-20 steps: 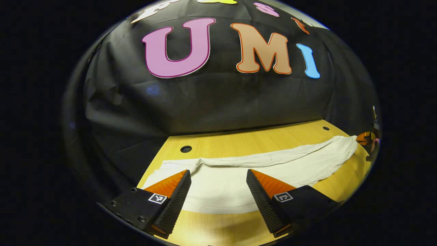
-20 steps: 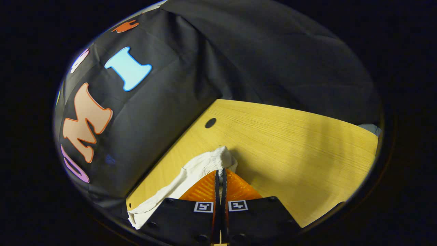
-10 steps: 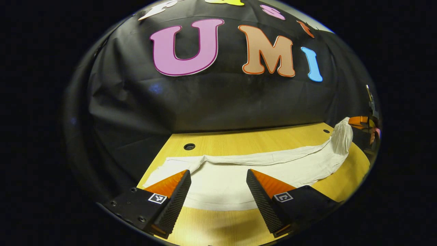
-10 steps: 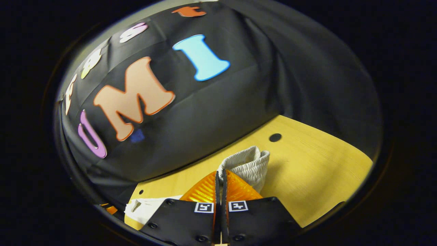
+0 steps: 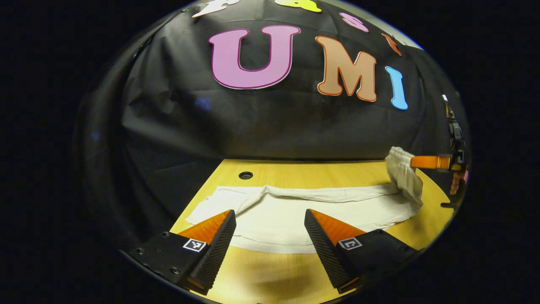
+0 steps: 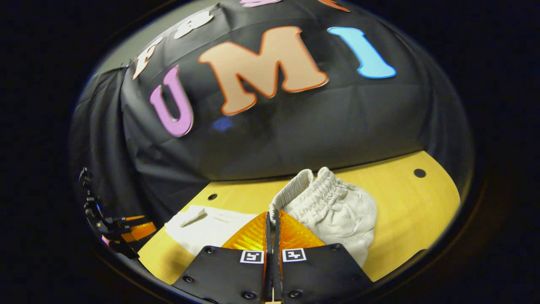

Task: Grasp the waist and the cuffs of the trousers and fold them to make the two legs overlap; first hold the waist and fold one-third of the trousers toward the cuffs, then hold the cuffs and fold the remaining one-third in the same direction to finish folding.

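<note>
— Where are the trousers (image 5: 320,207)?

— Flat along the table (image 5: 270,278), legs seemingly already overlapped. My right gripper (image 6: 272,216) is clamped on the elastic waist (image 6: 312,188), lifted off the wood.

— And your left gripper (image 5: 270,219)?

— Fingers apart, hovering over the cloth, gripping nothing. I judge the first third-fold barely begun; the cuff fold remains.

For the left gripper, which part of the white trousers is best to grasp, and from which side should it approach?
Probably the cuff end of the trousers, lying flat on the table just ahead of the open left gripper. Come down from above and the near side, pinching the near hem. The right gripper already holds the waist lifted.
</note>
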Available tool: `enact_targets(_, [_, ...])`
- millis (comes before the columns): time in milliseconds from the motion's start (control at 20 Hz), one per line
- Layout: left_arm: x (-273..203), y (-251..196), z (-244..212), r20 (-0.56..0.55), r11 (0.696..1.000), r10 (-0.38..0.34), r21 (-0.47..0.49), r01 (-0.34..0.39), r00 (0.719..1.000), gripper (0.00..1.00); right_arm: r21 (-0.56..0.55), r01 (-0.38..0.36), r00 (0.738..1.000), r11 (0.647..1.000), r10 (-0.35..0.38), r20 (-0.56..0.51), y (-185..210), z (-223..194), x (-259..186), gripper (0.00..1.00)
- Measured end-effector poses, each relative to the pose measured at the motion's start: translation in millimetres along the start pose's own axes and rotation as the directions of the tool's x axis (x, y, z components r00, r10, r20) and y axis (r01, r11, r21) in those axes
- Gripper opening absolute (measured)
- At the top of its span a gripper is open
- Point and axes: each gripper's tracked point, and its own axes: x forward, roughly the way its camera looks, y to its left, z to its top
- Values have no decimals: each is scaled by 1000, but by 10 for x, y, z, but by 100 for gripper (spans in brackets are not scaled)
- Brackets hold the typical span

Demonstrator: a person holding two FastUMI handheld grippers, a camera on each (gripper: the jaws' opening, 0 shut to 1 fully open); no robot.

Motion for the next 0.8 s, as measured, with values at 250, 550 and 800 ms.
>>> enact_targets(250, [-29,105,-59,-12,999,20,-42,-20,1000,97,-117,-50,990,992,33,-139,487,-717,266,1])
enact_targets(550, [21,166,-82,-35,994,44,-99,-47,998,97,-127,-102,969,987,70,-237,447,-699,240,33])
enact_targets(800, [89,199,-146,-57,990,71,-117,-78,996,95,-170,-65,976,983,27,-217,521,-655,-159,96])
